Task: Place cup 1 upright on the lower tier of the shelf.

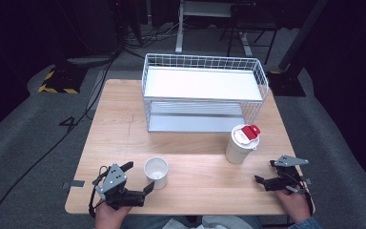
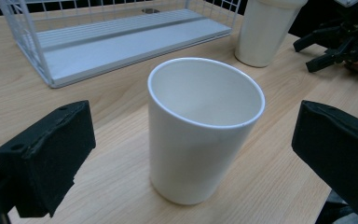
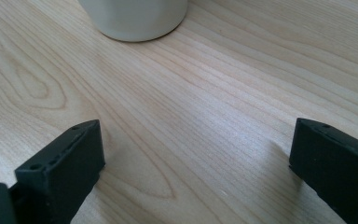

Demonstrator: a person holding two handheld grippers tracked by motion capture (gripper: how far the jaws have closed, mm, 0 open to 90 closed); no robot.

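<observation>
An empty white cup (image 1: 156,172) stands upright near the table's front edge. My left gripper (image 1: 138,176) is open around it, one jaw on each side. In the left gripper view the cup (image 2: 205,130) stands between the wide jaws with a gap on each side, and no pad touches it. A taller white cup with a white lid and red tab (image 1: 242,143) stands to the right. My right gripper (image 1: 266,171) rests low at the front right, open. Bare wood lies between its jaws (image 3: 196,154), and the tall cup's base (image 3: 135,18) is just ahead.
A white wire basket (image 1: 205,62) with a flat white shelf inside stands at the back of the wooden table (image 1: 119,119). It also shows in the left gripper view (image 2: 98,42), beyond the cup. Cables run over the dark floor at the left.
</observation>
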